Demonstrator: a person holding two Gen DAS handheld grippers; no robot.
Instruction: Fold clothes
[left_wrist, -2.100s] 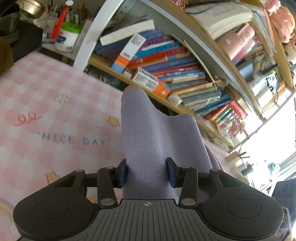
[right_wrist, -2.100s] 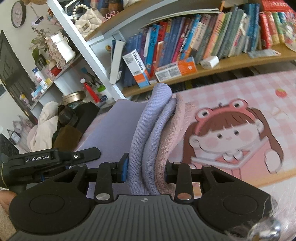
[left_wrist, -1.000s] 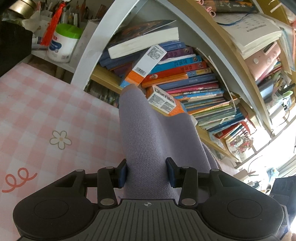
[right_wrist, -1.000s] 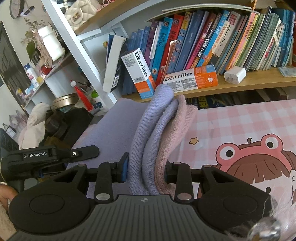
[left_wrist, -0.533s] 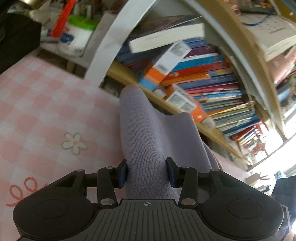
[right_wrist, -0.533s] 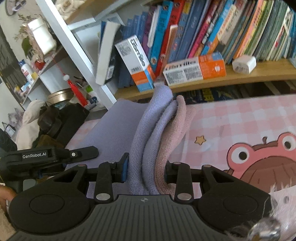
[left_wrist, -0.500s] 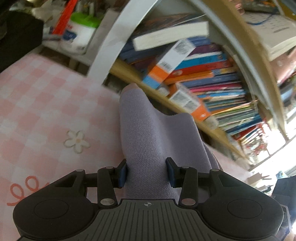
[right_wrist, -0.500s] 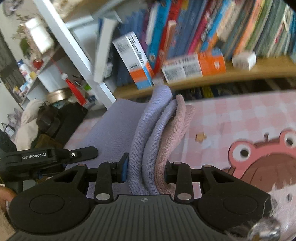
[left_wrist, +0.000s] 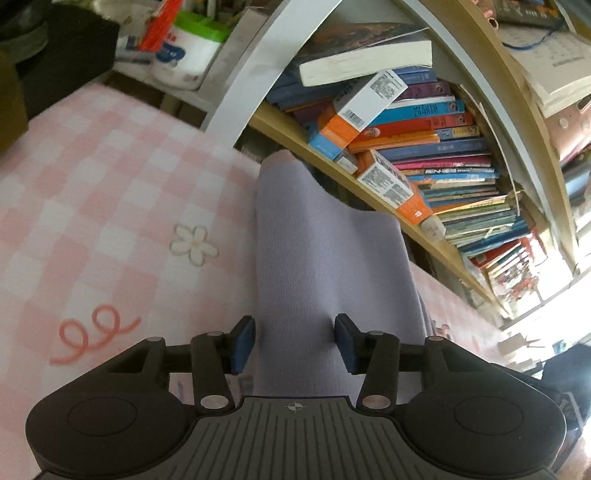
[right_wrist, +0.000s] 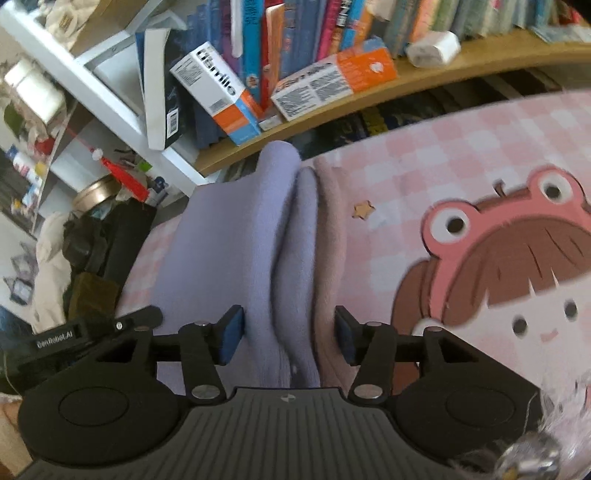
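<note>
A lilac knit garment (left_wrist: 314, 258) runs forward from between the fingers of my left gripper (left_wrist: 295, 339), which is shut on a fold of it just above the pink checked bedsheet (left_wrist: 92, 177). In the right wrist view the same garment (right_wrist: 229, 240) shows as several stacked layers, with a dusty pink layer (right_wrist: 328, 236) on the right side. My right gripper (right_wrist: 288, 339) straddles this bundle with its jaws spread, a thin gap showing at the left pad (right_wrist: 231, 339). The bundle lies down on the sheet (right_wrist: 424, 155). The left gripper's body (right_wrist: 74, 336) shows at lower left.
A wooden bookshelf (left_wrist: 369, 199) packed with books and orange-and-white boxes (right_wrist: 332, 81) stands right behind the bed's far edge. A white shelf post (left_wrist: 251, 66) and a dark bag (right_wrist: 110, 236) are to the left. The cartoon frog-hat print (right_wrist: 517, 251) covers the sheet on the right.
Both grippers have carried the garment toward the shelf and lowered it to the sheet. The right gripper's jaws have widened around the bundle; the left has hardly changed its grip.
</note>
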